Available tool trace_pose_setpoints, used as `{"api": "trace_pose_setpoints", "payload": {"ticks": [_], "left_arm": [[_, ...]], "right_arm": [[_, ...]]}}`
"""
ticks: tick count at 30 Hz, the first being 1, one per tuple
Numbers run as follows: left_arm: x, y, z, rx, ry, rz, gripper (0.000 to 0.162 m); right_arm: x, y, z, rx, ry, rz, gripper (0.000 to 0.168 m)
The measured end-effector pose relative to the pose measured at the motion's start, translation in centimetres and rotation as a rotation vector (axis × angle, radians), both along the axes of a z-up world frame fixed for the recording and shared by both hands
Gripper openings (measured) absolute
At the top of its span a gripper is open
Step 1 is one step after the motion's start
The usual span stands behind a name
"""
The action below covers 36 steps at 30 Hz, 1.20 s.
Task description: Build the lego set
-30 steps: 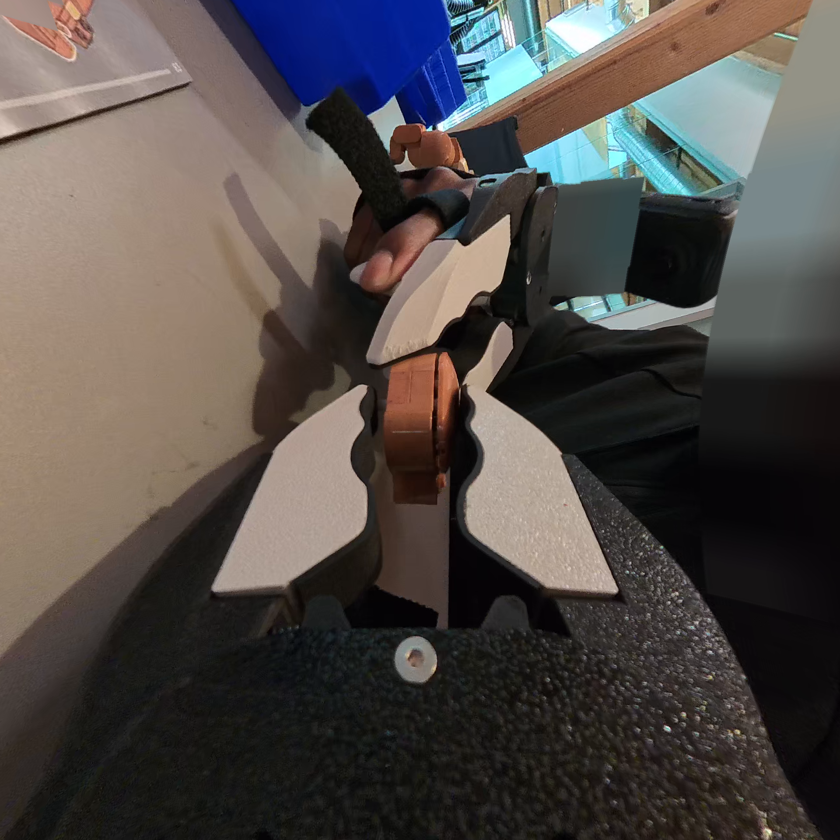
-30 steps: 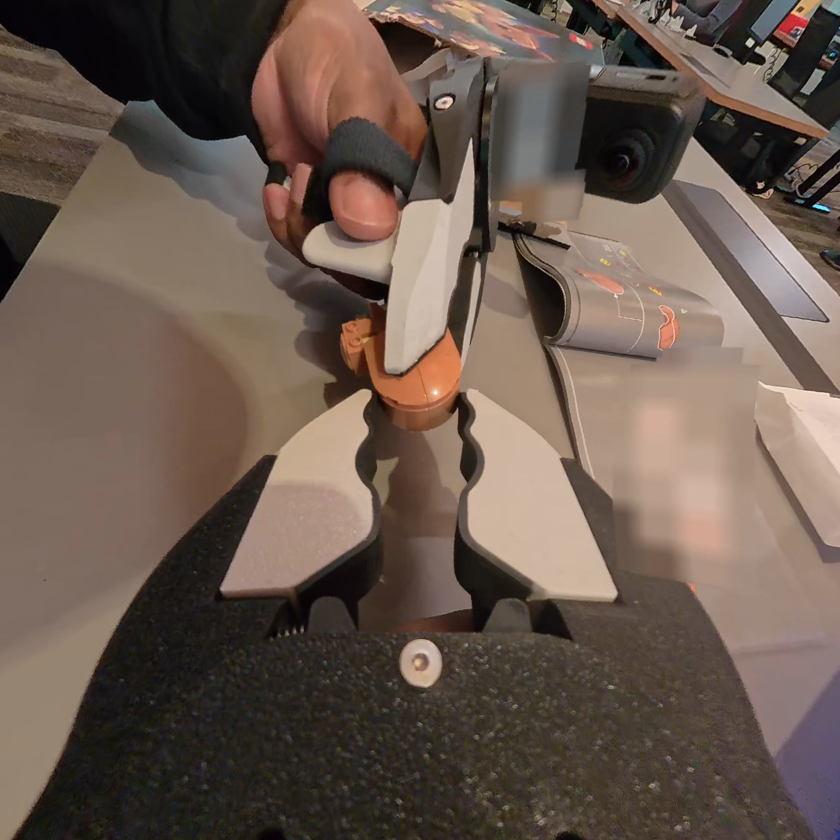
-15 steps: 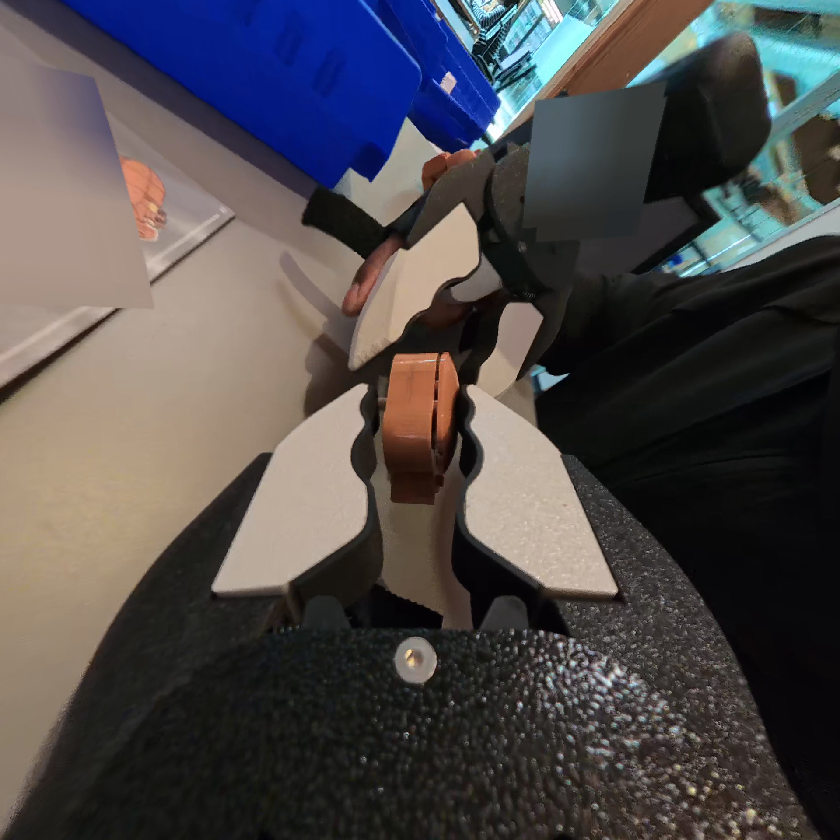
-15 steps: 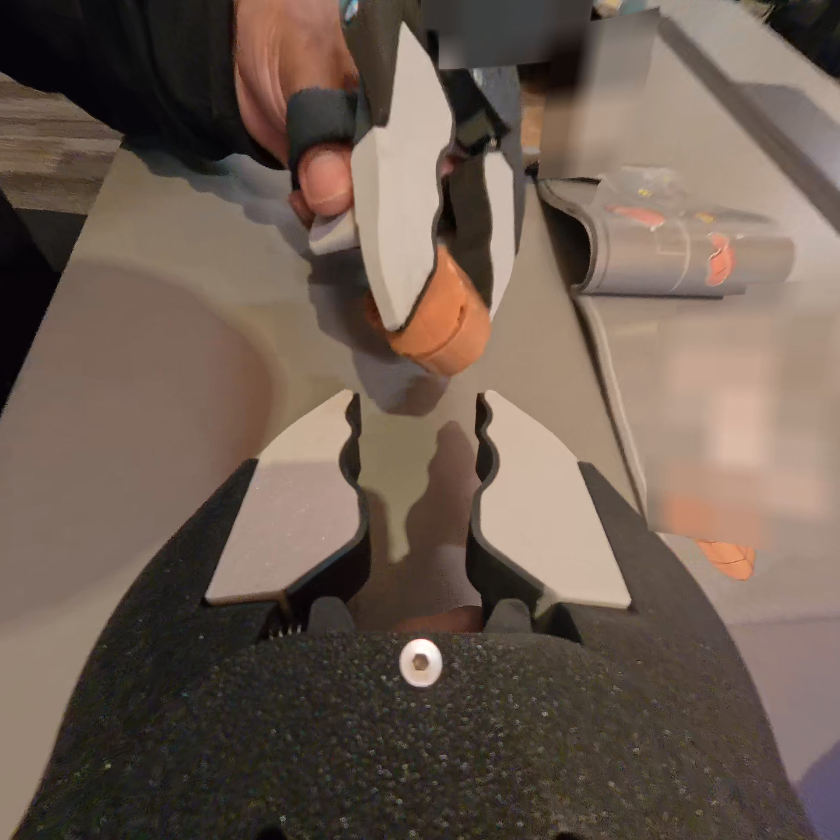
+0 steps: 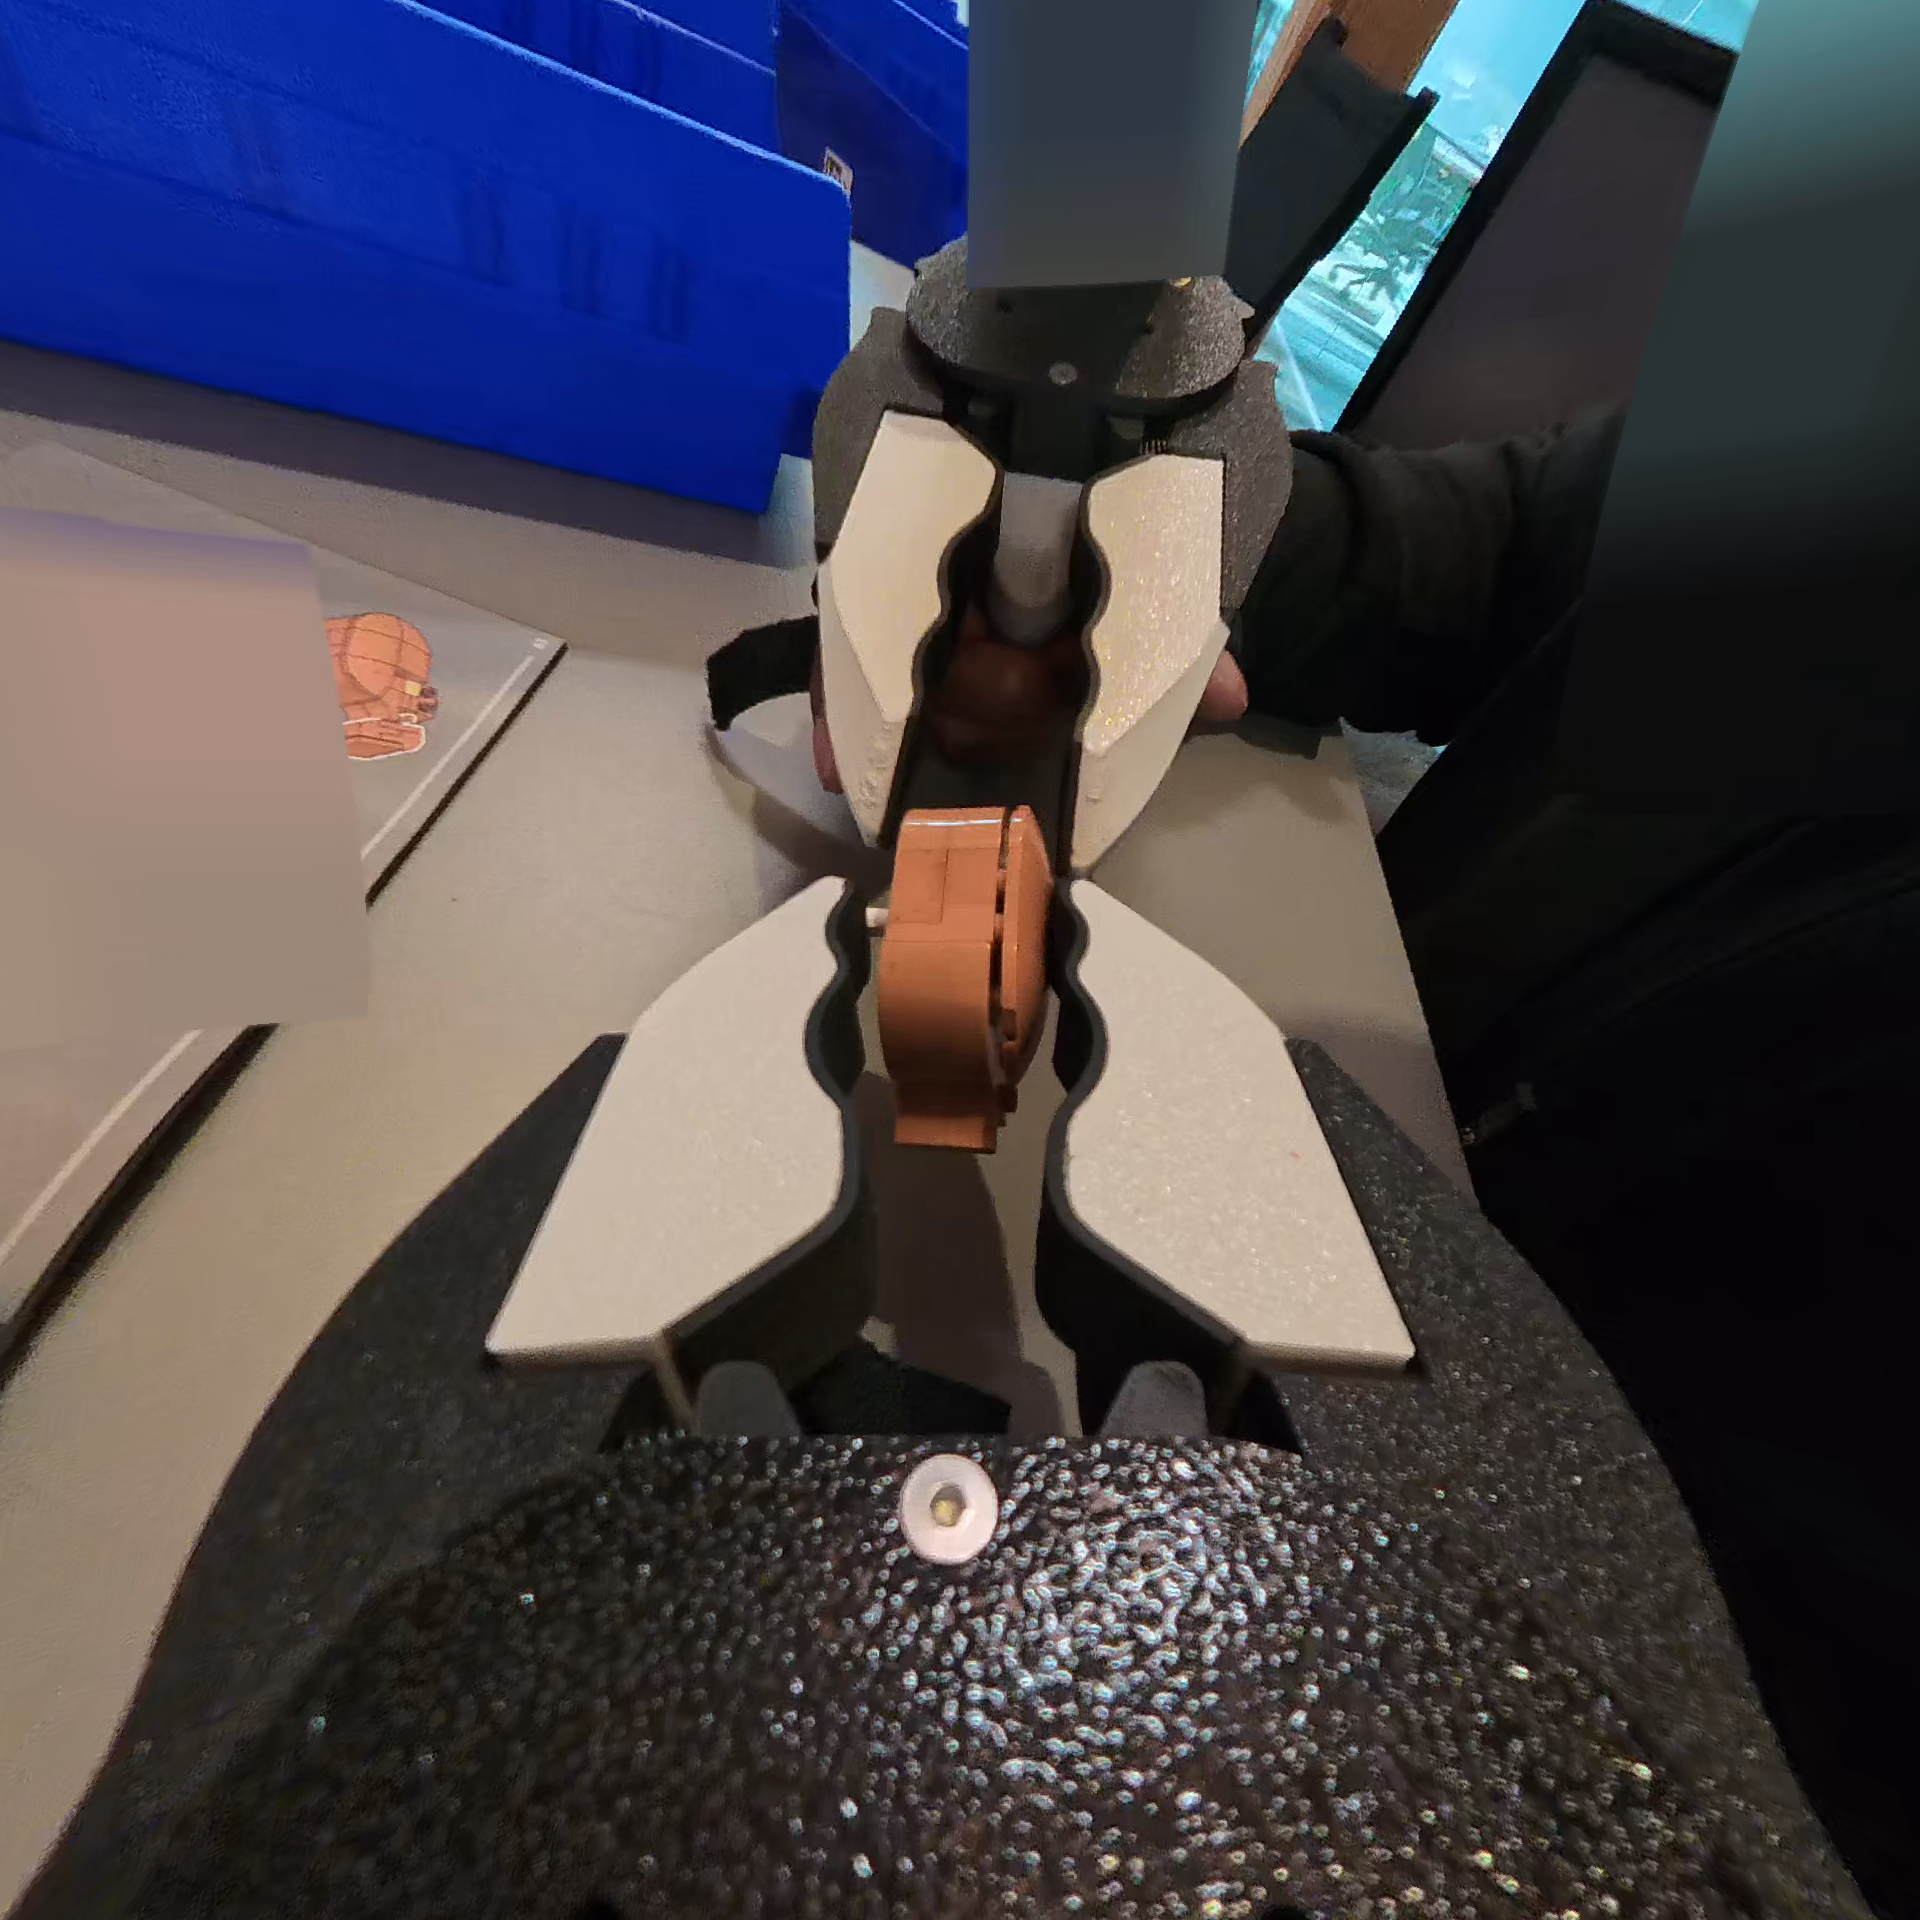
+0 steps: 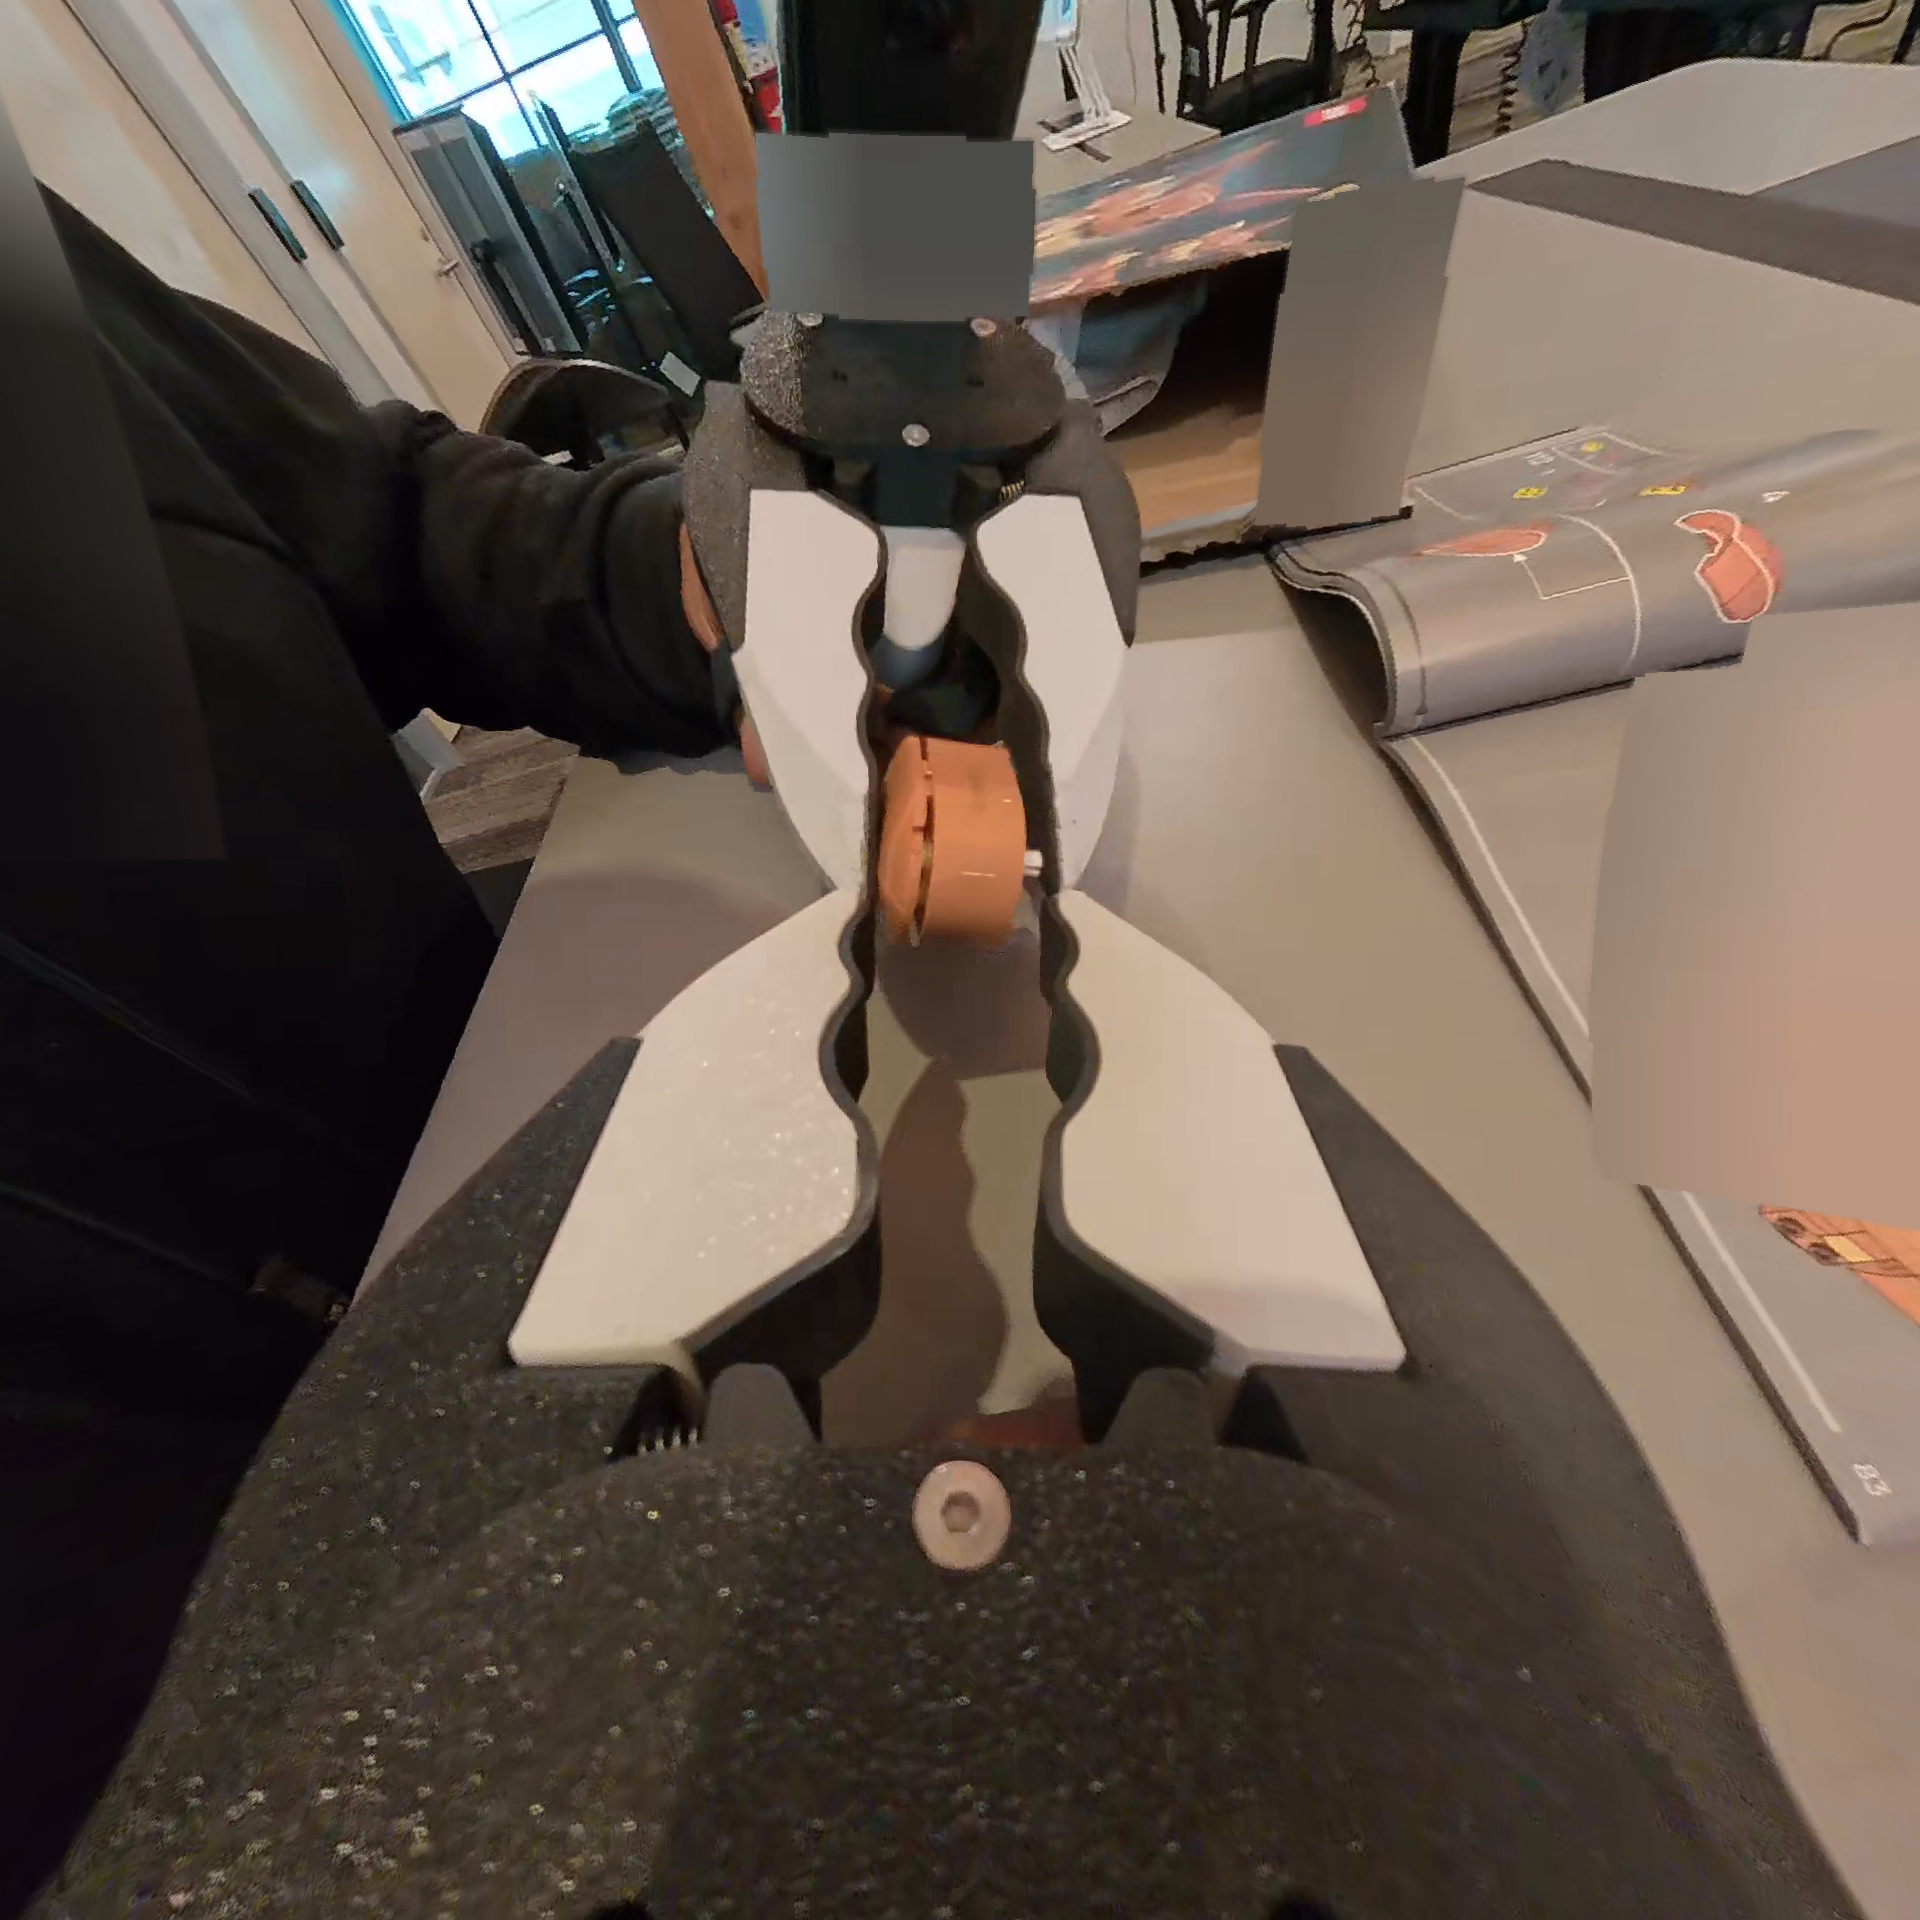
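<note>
Left hand-held gripper [image 5: 956, 977]: clamped on brown lego assembly [image 5: 961, 977].
Right hand-held gripper [image 6: 951, 935]: parted, empty, tip-to-tip facing the assembly.
Bench [image 5: 623, 883] edge: just right of the assembly.

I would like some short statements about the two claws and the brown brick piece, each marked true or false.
1. The left claw grips the rounded orange-brown lego assembly. True.
2. The lego assembly lies flat on the grey table. False: it is held above it.
3. The right claw faces the left claw, tips close together. True.
4. Red storage bins stand behind the table. False: the blue plastic bins are blue.
5. An open instruction booklet lies on the table. True.
</note>
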<state>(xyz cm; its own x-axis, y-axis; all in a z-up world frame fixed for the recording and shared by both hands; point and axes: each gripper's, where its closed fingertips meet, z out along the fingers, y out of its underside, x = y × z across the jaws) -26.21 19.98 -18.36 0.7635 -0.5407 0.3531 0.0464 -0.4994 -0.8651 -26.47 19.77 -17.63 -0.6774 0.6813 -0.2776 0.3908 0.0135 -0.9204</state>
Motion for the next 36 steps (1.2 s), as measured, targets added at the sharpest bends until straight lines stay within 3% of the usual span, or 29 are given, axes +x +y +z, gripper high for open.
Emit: {"api": "trace_pose_setpoints", "payload": {"ticks": [16,36], "left_arm": [[0.41,-0.31,-0.11,0.017,0.11,-0.01,0.033],[0.23,0.18,0.26,0.039,0.041,0.035,0.033]], "right_arm": [[0.49,-0.52,0.0,0.002,0.017,0.05,0.022],[0.27,-0.05,0.41,-0.022,0.01,0.029,0.022]]}}
